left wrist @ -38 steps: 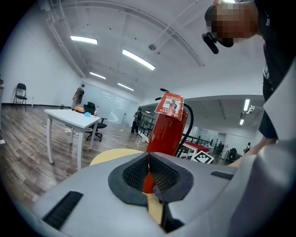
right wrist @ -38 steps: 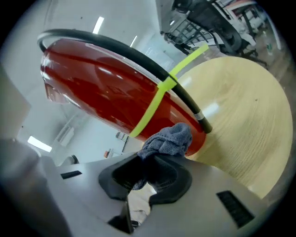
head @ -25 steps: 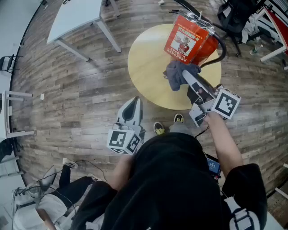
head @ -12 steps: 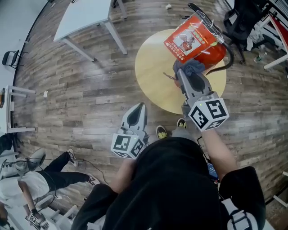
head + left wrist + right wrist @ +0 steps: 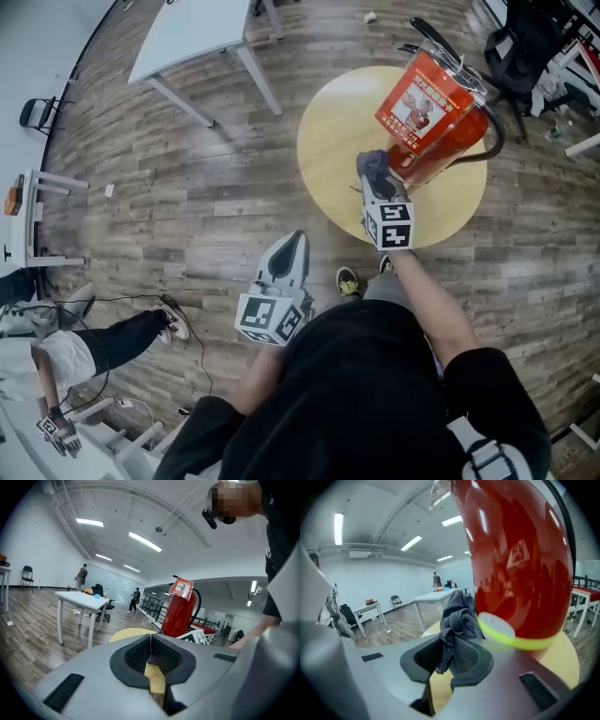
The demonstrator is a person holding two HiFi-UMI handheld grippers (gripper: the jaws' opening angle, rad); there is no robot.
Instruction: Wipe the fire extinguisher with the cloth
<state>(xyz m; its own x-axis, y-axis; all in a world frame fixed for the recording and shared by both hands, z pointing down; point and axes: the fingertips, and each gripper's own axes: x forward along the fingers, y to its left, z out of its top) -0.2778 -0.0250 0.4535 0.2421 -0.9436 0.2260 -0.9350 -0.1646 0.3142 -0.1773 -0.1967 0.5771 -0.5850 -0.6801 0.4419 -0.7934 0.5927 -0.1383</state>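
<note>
Right gripper: gripping the grey cloth, which is touching the red fire extinguisher's lower body.
Left gripper: hanging closed and empty, off the round desk.

One fire extinguisher, one cloth, two hand-held grippers

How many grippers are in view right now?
2. The left gripper is over the floor, near the round table, jaws shut and empty. The right gripper is above that table, jaws shut on the cloth beside the fire extinguisher. None seems hidden.
</note>
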